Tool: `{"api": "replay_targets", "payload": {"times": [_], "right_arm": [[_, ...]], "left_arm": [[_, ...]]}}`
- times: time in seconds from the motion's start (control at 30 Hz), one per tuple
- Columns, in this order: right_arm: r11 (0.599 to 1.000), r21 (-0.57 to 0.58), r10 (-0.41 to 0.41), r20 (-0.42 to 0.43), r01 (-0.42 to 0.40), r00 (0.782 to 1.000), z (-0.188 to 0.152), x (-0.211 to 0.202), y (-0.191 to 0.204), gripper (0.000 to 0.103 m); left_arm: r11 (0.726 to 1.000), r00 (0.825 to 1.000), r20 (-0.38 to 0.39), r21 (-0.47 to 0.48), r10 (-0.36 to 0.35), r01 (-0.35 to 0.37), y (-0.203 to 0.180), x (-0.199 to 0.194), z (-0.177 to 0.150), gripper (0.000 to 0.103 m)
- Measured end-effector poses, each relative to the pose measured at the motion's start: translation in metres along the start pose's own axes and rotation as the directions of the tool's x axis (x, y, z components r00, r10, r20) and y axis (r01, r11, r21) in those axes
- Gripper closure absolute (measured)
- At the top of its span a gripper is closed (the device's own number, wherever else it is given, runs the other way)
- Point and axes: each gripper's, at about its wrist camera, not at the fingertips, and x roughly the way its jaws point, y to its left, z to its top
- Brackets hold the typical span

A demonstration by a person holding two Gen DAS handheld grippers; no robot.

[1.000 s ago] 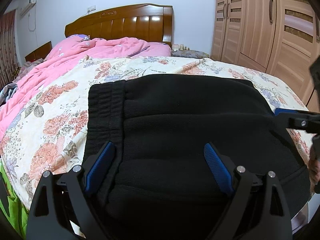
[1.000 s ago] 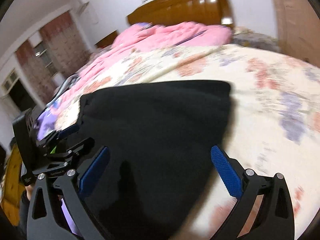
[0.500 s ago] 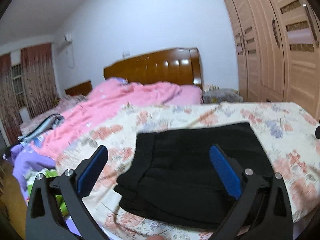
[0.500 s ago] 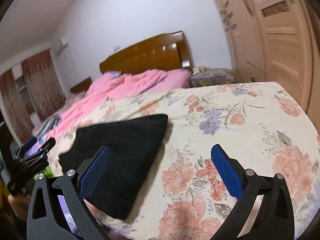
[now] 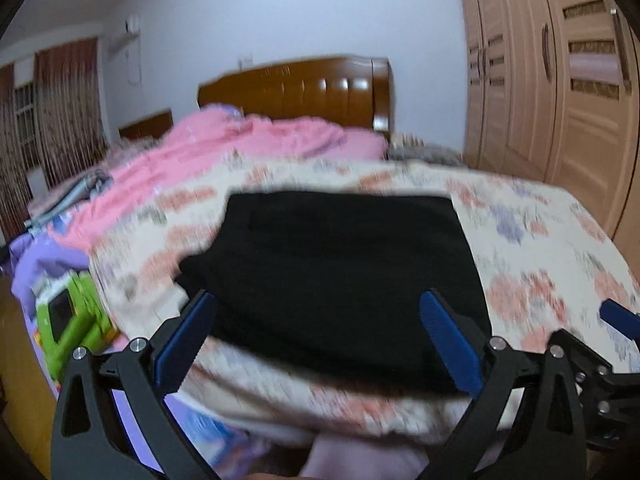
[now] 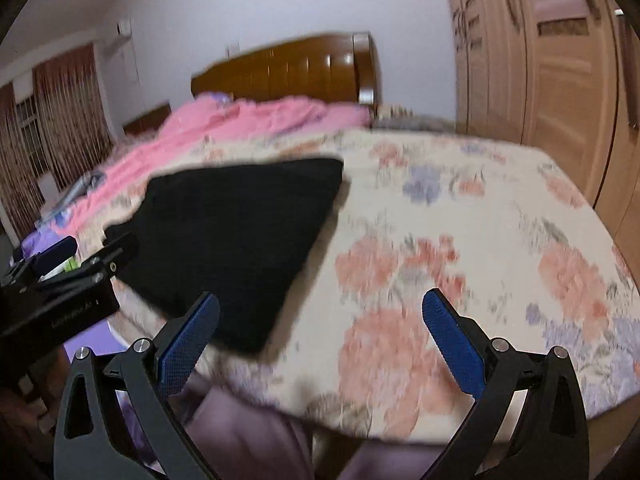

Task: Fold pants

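The folded black fabric pants (image 5: 336, 276) lie as a compact bundle on the floral cream bedspread (image 5: 532, 240), near the foot edge of the bed. My left claw (image 5: 318, 340) hangs spread wide and empty just short of that edge, the pants straight ahead between its blue pads and not touched. My right claw (image 6: 320, 340) is likewise released and holds nothing; from it the pants (image 6: 240, 232) sit ahead and to the left, apart from both fingers, with bare bedspread (image 6: 480, 220) directly in front. A rumpled pink quilt (image 5: 248, 144) lies beyond the pants, below the glossy brown wooden headboard (image 5: 304, 88). Tan wooden wardrobe doors (image 5: 560, 92) stand to the right.
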Motion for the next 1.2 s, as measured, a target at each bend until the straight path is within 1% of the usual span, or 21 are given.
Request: {"api": "replay_targets", "payload": {"times": [0.07, 0.17, 0.4, 0.6, 1.2], "right_arm": [[1.000, -0.008, -0.002, -0.032, 0.002, 0.999, -0.005, 0.005, 0.002, 0.005], [1.000, -0.005, 0.002, -0.071, -0.002, 0.997, -0.012, 0.015, 0.002, 0.005], [1.000, -0.007, -0.003, -0.090, 0.002, 0.996, -0.017, 0.018, 0.002, 0.005], [1.000, -0.024, -0.004, -0.096, 0.002, 0.995, -0.018, 0.018, 0.006, 0.005], [1.000, -0.021, -0.004, -0.099, 0.002, 0.995, -0.018, 0.018, 0.005, 0.005]], "left_arm": [[1.000, 0.999, -0.037, 0.004, 0.004, -0.004, -0.002, 0.004, -0.012, 0.001], [1.000, 0.998, -0.069, 0.019, 0.004, -0.003, -0.005, 0.009, -0.024, 0.001], [1.000, 0.994, -0.108, -0.002, 0.021, -0.021, 0.005, 0.018, -0.034, 0.001], [1.000, 0.993, -0.120, -0.003, 0.019, -0.020, 0.006, 0.020, -0.036, 0.001], [1.000, 0.992, -0.122, -0.008, 0.012, -0.013, 0.005, 0.020, -0.036, 0.001]]}}
